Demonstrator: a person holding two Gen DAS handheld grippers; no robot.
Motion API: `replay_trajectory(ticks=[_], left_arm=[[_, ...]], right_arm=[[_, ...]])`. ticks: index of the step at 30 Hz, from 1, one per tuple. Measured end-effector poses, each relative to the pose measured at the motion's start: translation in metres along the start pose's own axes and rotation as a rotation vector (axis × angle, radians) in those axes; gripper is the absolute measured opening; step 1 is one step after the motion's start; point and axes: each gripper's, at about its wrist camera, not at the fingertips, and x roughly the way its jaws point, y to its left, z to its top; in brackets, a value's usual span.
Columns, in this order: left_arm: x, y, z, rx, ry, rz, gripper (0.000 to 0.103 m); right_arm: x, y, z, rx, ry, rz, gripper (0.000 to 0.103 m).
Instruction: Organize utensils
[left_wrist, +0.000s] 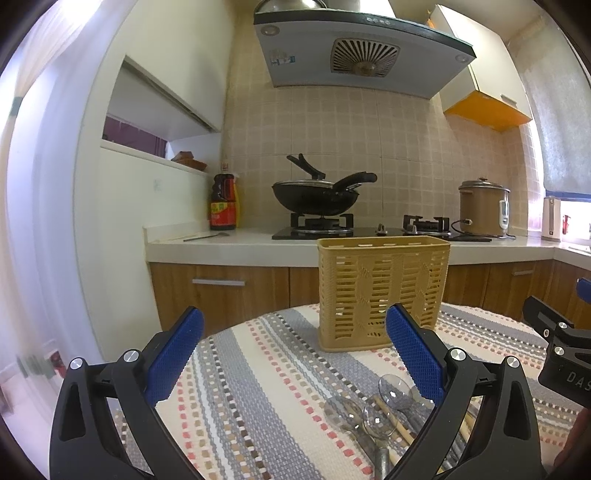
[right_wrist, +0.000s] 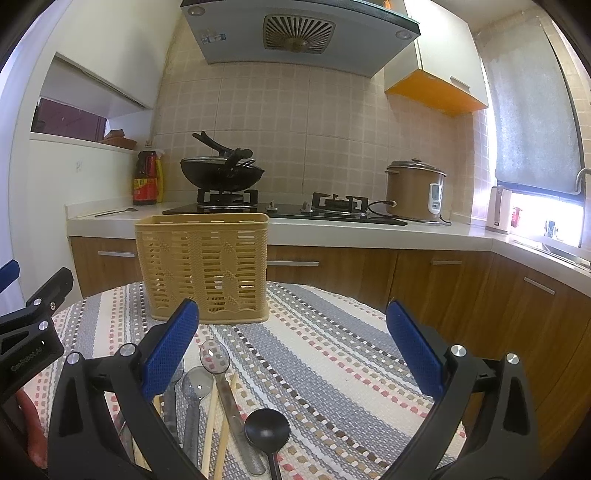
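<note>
A tan slotted utensil basket (left_wrist: 382, 291) stands upright on the striped cloth, also in the right wrist view (right_wrist: 203, 266). Clear plastic spoons (left_wrist: 393, 387), wooden chopsticks (left_wrist: 399, 428) and other utensils lie loose on the cloth in front of it. In the right wrist view I see the clear spoons (right_wrist: 214, 356), chopsticks (right_wrist: 225, 424) and a black spoon (right_wrist: 266, 430). My left gripper (left_wrist: 293, 345) is open and empty, above the cloth left of the pile. My right gripper (right_wrist: 293, 341) is open and empty, right of the pile.
The striped cloth (right_wrist: 332, 350) covers a round table. Behind it runs a kitchen counter (right_wrist: 332, 230) with a wok (right_wrist: 221, 173) on the stove, a rice cooker (right_wrist: 415, 192) and a sauce bottle (right_wrist: 144, 179). Wooden cabinets stand below.
</note>
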Motion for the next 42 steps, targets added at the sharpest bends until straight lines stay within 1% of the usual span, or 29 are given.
replay_trajectory(ticks=[6,42], left_arm=[[0.0024,0.0,-0.0003,-0.005,0.012,-0.002,0.096],[0.0032,0.0006,-0.0013,-0.008,0.025,-0.004,0.096]], right_arm=[[0.0005,-0.0005,0.0001,0.003,0.003,0.001,0.097],[0.0035,0.0035,-0.0016,-0.015,0.02,0.0,0.097]])
